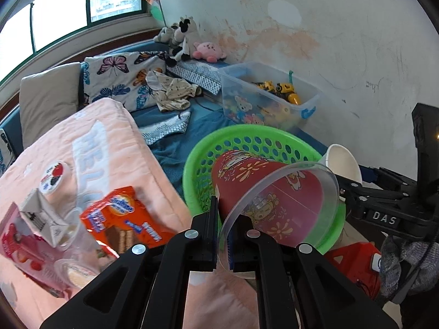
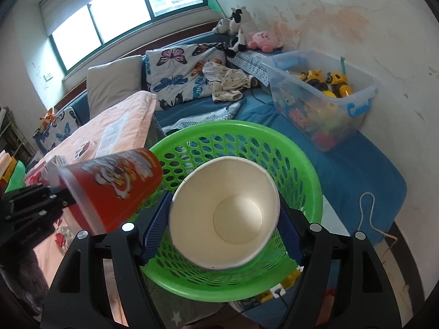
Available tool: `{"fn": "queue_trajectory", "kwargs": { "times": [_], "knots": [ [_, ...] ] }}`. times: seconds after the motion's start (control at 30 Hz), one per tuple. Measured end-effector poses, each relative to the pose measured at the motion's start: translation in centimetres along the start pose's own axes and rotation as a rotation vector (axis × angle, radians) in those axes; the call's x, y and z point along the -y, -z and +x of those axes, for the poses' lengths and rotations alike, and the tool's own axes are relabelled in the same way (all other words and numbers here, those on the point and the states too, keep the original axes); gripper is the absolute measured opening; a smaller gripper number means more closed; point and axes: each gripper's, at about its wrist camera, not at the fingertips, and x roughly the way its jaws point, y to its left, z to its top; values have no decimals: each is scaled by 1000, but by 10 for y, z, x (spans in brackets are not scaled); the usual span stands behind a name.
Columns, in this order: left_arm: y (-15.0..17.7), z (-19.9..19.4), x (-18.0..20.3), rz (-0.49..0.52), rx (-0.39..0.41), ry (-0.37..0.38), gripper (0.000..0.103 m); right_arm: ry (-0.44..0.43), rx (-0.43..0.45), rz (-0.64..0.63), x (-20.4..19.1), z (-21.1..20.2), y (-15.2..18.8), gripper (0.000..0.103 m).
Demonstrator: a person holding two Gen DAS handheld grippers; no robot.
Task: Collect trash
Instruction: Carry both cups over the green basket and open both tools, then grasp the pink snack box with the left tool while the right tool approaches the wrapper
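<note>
Item, far left: a pink folded blanket (image 1: 115,142) is carrying loose wrappers – an orange biscuit packet (image 1: 124,219), a small white carton (image 1: 41,213) and a round sealed cup (image 1: 53,176).

Item, left gripper (image 1: 223,235): its jaws are pinching together on the clear rim of a red printed cup (image 1: 274,192), which is tilting with its base over the green basket (image 1: 263,138).

Item, centre: the green basket is sitting on the blue bedspread (image 2: 356,164), just beside the blanket.

Item, right gripper (image 2: 223,227): its blue pads are standing apart and flanking a white paper cup (image 2: 225,213), mouth facing the camera, directly above the basket; no earlier view is offered for comparison.

Item, right: a clear toy bin (image 2: 323,93) is standing against the stained wall.
</note>
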Motion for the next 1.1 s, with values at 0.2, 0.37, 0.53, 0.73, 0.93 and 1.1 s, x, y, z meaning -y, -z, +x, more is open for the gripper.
{"fn": "queue_trajectory", "kwargs": {
  "times": [0.2, 0.37, 0.53, 0.73, 0.93, 1.1],
  "knots": [
    [1, 8, 5, 6, -19, 21, 15, 18, -4, 8, 5, 2, 3, 77],
    [5, -2, 4, 10, 2, 11, 36, 17, 3, 6, 1, -3, 4, 77],
    [11, -26, -5, 1, 35, -14, 46, -3, 13, -24, -13, -12, 7, 80],
    [25, -60, -28, -33, 75, -73, 53, -45, 26, -58, -40, -24, 15, 82],
    [45, -94, -66, -90, 106, -164, 58, -96, 31, -93, -74, -33, 26, 83],
    [64, -116, -104, -170, 121, -227, 59, -150, 23, -131, -107, -37, 38, 84]
  ]
}}
